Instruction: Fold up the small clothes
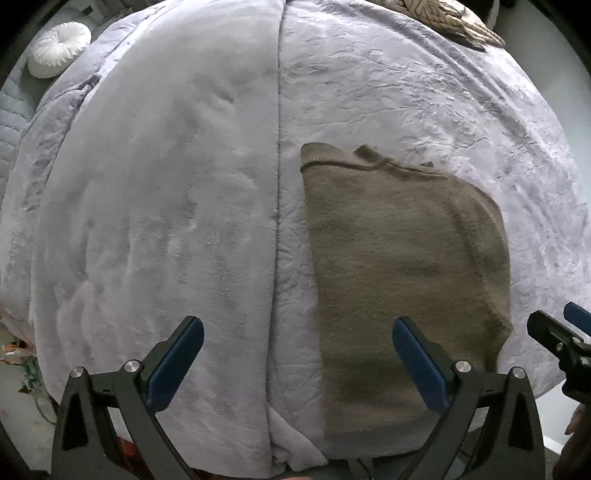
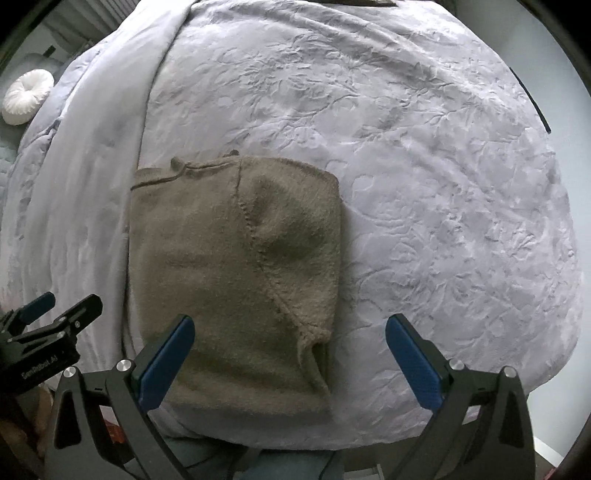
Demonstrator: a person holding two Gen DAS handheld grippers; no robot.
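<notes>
From the left wrist, the left gripper [image 1: 297,363] hangs spread and empty over the bedspread [image 1: 166,184]; the brown sweater [image 1: 399,266] lies flat, right of the seam.

From the right wrist, the right gripper [image 2: 290,363] gapes, holding nothing. The knit looks soft, light and floppy; I'd pinch its near corners.

Bed w/ pale lavender comforter [image 2: 424,177] covering the whole top: embossed floral/leaf texture on the right part, smooth plush panel [image 1: 166,203] on the left, straight seam between them. Olive-brown knit garment [image 2: 229,258] lies flat on the embossed part, folded into a rough rectangle, its left edge just beside the seam. Tan leaf-pattern item [image 1: 447,18] on far edge of bed, partly cut off. White round tufted cushion [image 1: 59,48] at far left, beyond the comforter edge
</notes>
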